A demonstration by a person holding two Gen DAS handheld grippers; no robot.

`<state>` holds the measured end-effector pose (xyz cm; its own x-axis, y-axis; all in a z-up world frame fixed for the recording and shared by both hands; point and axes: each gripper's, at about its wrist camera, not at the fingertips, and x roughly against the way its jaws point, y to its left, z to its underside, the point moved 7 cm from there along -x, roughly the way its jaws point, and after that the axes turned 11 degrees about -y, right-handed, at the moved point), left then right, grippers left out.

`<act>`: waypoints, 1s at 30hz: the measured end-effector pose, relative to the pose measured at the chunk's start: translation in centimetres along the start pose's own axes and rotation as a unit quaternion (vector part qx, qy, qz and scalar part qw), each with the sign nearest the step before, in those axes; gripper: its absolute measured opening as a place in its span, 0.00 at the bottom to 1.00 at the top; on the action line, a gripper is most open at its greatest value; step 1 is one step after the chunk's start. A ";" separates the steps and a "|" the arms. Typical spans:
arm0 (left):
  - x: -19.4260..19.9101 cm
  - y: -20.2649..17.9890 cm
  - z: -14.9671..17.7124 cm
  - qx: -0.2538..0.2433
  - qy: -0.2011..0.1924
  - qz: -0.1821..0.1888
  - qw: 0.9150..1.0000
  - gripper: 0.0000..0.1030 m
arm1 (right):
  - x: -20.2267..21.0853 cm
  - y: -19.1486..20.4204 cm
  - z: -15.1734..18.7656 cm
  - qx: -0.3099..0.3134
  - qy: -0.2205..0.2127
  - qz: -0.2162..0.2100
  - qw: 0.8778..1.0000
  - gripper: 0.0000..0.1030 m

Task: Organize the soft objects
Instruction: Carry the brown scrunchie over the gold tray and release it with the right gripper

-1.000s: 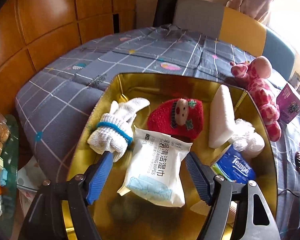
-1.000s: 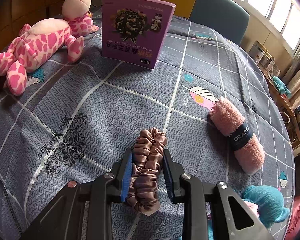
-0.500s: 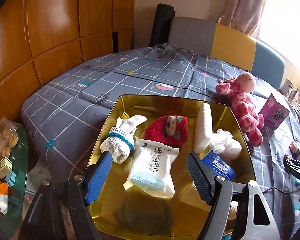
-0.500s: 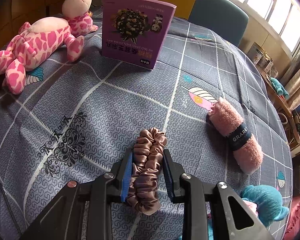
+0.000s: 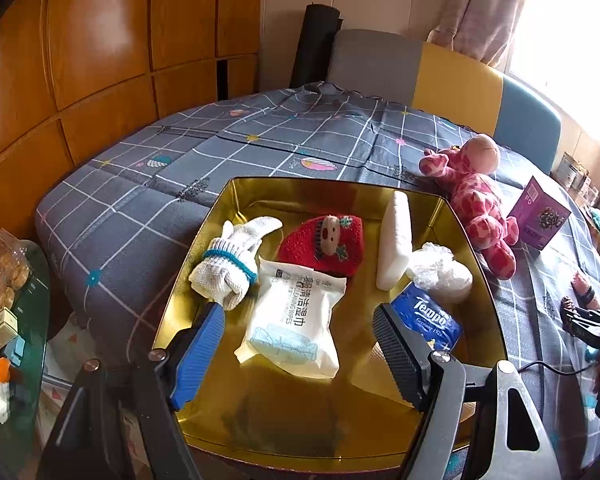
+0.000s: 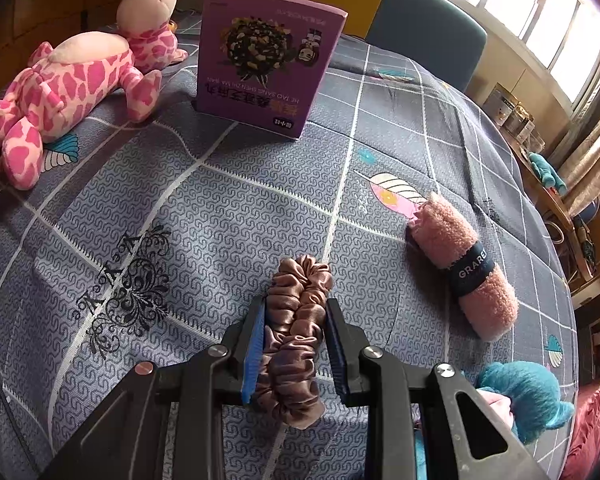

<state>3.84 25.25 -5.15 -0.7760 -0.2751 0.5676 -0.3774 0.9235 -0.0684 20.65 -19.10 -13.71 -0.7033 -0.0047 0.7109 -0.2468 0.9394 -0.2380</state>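
Note:
A gold tray point(image 5: 204, 236) on the grey checked cloth holds a white glove point(image 5: 228, 268), a red plush point(image 5: 324, 240), a wipes pack point(image 5: 296, 320), a white sponge point(image 5: 394, 248), a white puff point(image 5: 440, 272) and a blue tissue pack point(image 5: 428, 320). My left gripper point(image 5: 300, 332) hangs open above the tray's near half, empty. My right gripper point(image 6: 296, 320) is shut on a brown satin scrunchie point(image 6: 300, 304) that rests on the cloth. A pink rolled towel point(image 6: 464, 264) lies to its right. A pink spotted plush point(image 6: 68, 92) point(image 5: 476, 196) lies far left.
A purple box point(image 6: 260, 68) point(image 5: 540, 216) stands upright behind the scrunchie. A teal fuzzy thing point(image 6: 528, 392) sits at lower right. Chairs point(image 5: 452, 80) line the table's far side, wooden panels point(image 5: 60, 80) stand at left, and a glass side table point(image 5: 8, 300) with snacks is lower left.
The left gripper has drawn back and up from the tray, so the tray's contents look smaller and farther. The right gripper stays shut on the scrunchie, unmoved.

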 end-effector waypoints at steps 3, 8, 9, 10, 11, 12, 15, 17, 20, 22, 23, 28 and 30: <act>-0.2 0.1 0.1 0.001 0.003 0.002 1.000 0.75 | 0.3 -0.1 -0.4 -0.017 0.012 -0.002 1.000 0.27; -0.6 0.3 0.3 0.003 0.006 0.002 1.000 0.75 | 2.6 0.2 -1.6 -0.046 -0.007 -0.025 0.999 0.27; -0.7 0.3 0.3 0.004 0.007 0.002 1.000 0.75 | 3.3 0.5 -2.0 -0.048 -0.012 -0.034 0.998 0.27; -0.8 0.4 0.4 0.005 0.009 0.003 1.000 0.75 | 4.0 0.8 -2.5 -0.047 -0.018 -0.044 0.998 0.27; -0.9 0.5 0.5 0.007 0.010 0.002 1.000 0.75 | 4.9 1.2 -3.1 -0.043 -0.028 -0.052 0.997 0.27; -1.0 0.7 0.5 0.010 0.010 0.001 1.000 0.75 | 5.7 1.6 -3.8 -0.038 -0.036 -0.059 0.997 0.27; -1.0 1.2 0.4 0.015 0.009 -0.002 1.000 0.75 | 8.6 3.3 -6.2 -0.029 -0.065 -0.097 0.993 0.27; -1.0 1.7 0.2 0.018 0.006 -0.006 1.000 0.75 | 11.2 5.4 -8.0 -0.016 -0.086 -0.145 0.986 0.27; -0.8 2.6 -0.3 0.026 -0.001 -0.013 1.000 0.75 | 16.0 9.3 -10.7 -0.002 -0.122 -0.233 0.965 0.27; -0.6 3.1 -0.6 0.027 -0.006 -0.020 0.999 0.75 | 19.1 12.2 -12.1 0.006 -0.144 -0.298 0.944 0.27; -0.5 3.4 -0.7 0.028 -0.009 -0.023 0.999 0.75 | 20.2 13.9 -12.6 0.011 -0.148 -0.324 0.934 0.27; 0.2 4.9 -1.2 0.032 -0.017 -0.039 0.999 0.75 | 20.9 23.8 -12.4 0.034 -0.101 -0.420 0.901 0.27; 0.3 5.6 -1.2 0.034 -0.016 -0.047 0.998 0.75 | 19.8 27.9 -11.7 0.050 -0.074 -0.429 0.899 0.27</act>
<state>2.11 30.63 -4.41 -0.7509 -0.3692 0.5476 -0.4821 0.8732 -0.0723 7.61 11.05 1.51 -0.3040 -0.7659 0.5665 -0.7941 0.5322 0.2934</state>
